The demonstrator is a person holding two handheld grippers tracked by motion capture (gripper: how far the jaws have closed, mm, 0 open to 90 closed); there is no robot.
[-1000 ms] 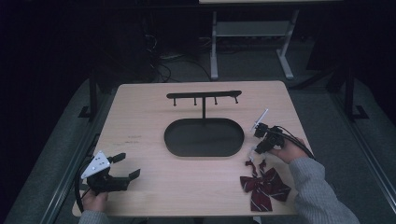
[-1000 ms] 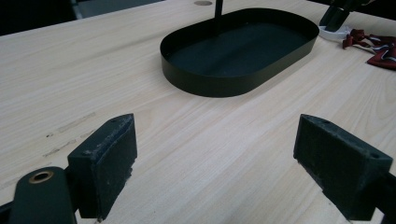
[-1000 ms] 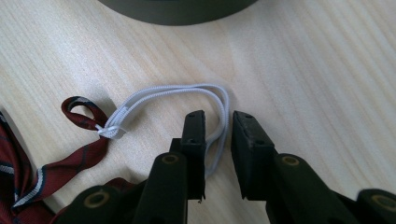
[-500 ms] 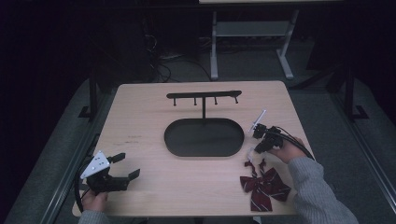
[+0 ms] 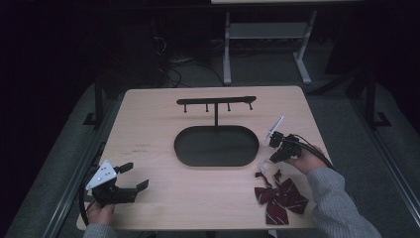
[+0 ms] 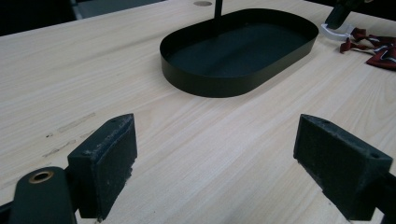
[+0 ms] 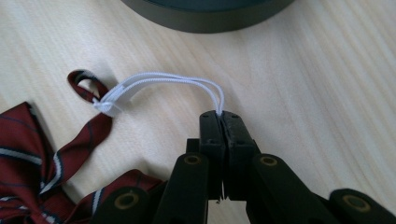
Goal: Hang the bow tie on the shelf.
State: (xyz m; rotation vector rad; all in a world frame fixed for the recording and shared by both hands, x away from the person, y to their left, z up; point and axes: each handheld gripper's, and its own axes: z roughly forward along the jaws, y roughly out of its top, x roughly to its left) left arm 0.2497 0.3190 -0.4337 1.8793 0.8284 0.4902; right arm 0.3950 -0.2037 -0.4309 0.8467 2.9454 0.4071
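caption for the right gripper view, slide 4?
Right gripper shut on the white elastic loop of a striped burgundy bow tie, beside the black tray.

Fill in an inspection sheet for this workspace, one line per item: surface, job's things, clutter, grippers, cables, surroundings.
Surface: wooden table, faint scuffs.
Job's things: striped bow tie lying flat; its white elastic loop pinched; black hook stand on oval tray.
Clutter: nothing seen.
Grippers: right gripper shut on the loop; left gripper open over bare wood.
Cables: black cable trailing from right gripper.
Surroundings: dark floor, white desk frame behind.
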